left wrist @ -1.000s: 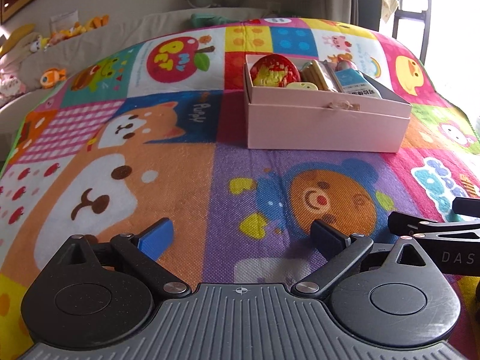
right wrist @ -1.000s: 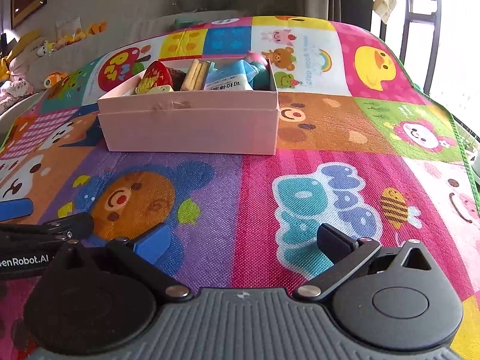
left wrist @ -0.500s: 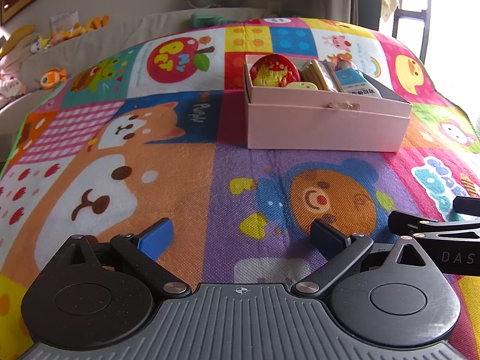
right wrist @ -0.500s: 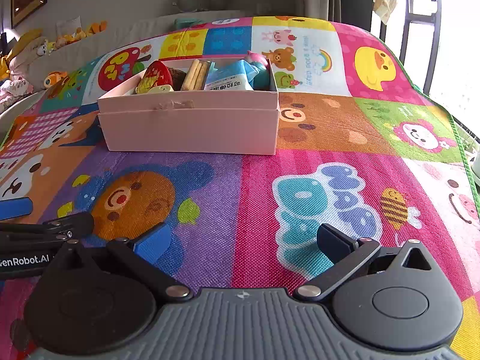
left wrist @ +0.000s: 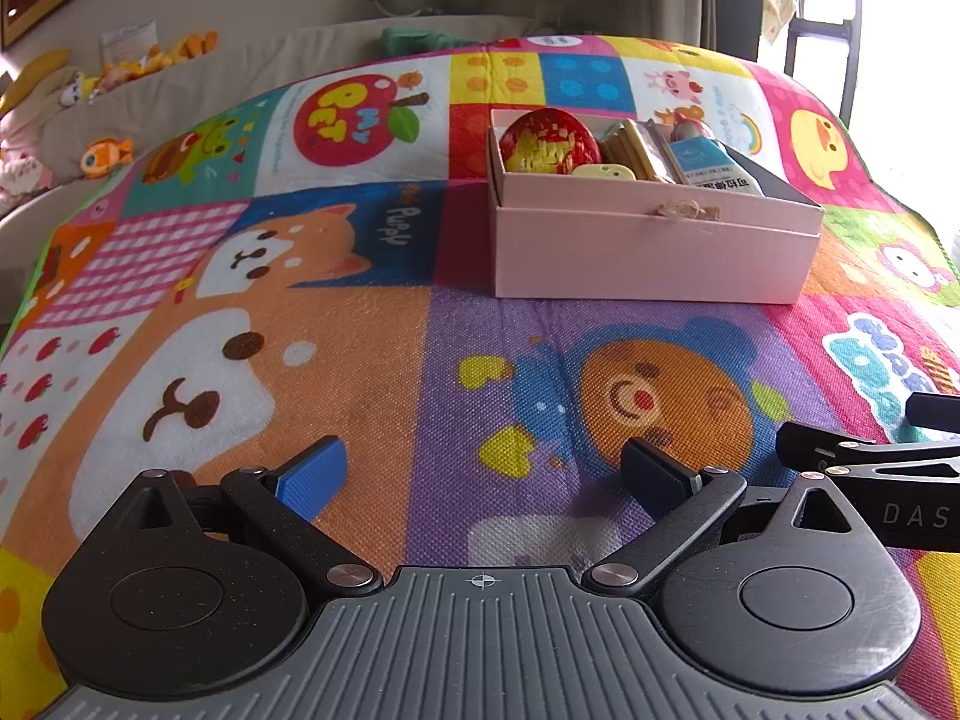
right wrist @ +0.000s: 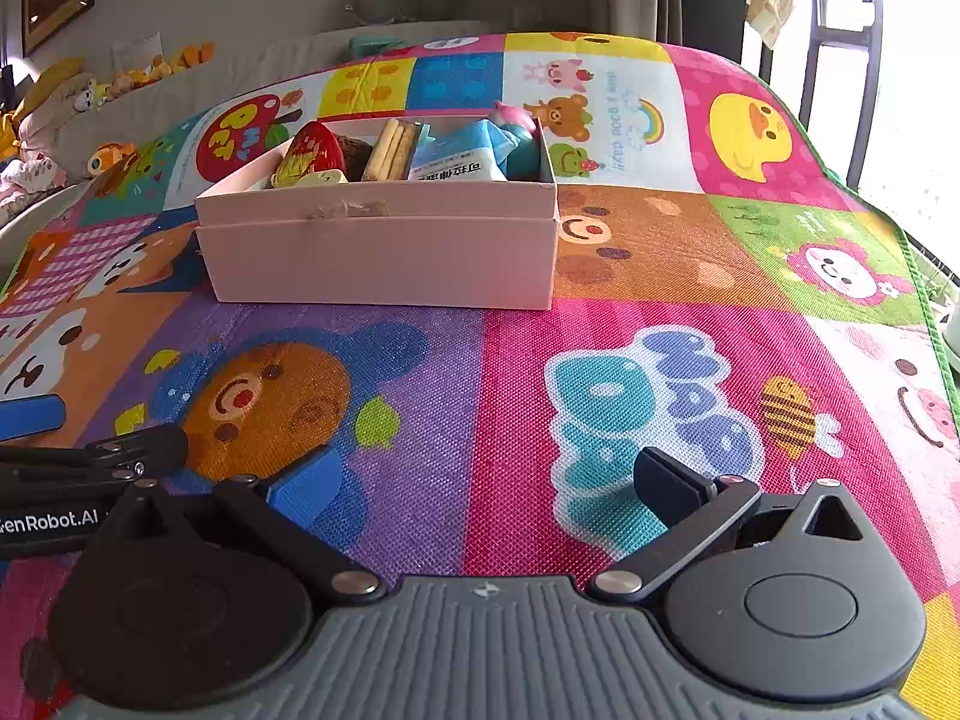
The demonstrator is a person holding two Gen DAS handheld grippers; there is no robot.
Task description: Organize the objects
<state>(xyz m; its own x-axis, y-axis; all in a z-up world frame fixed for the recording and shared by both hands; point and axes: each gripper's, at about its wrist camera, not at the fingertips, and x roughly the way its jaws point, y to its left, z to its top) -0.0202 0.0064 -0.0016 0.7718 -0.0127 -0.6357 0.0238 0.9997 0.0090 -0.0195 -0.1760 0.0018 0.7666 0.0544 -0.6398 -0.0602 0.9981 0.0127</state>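
Note:
A pink open box (left wrist: pixel 654 252) stands on the colourful play mat, also in the right wrist view (right wrist: pixel 384 258). It holds a red and gold egg (left wrist: pixel 549 141), a biscuit pack (left wrist: pixel 636 141), a blue packet (left wrist: pixel 717 165), a small yellow item (left wrist: pixel 603 171) and a pink and teal toy (right wrist: pixel 516 132). My left gripper (left wrist: pixel 483 474) is open and empty, low over the mat, well short of the box. My right gripper (right wrist: pixel 486 483) is open and empty, beside the left one and to its right.
The play mat (left wrist: pixel 336 324) covers the whole surface. Plush toys (left wrist: pixel 102 153) lie along the beige edge at far left. A chair (right wrist: pixel 840 60) and a bright window are at far right. The right gripper's side shows in the left wrist view (left wrist: pixel 888 468).

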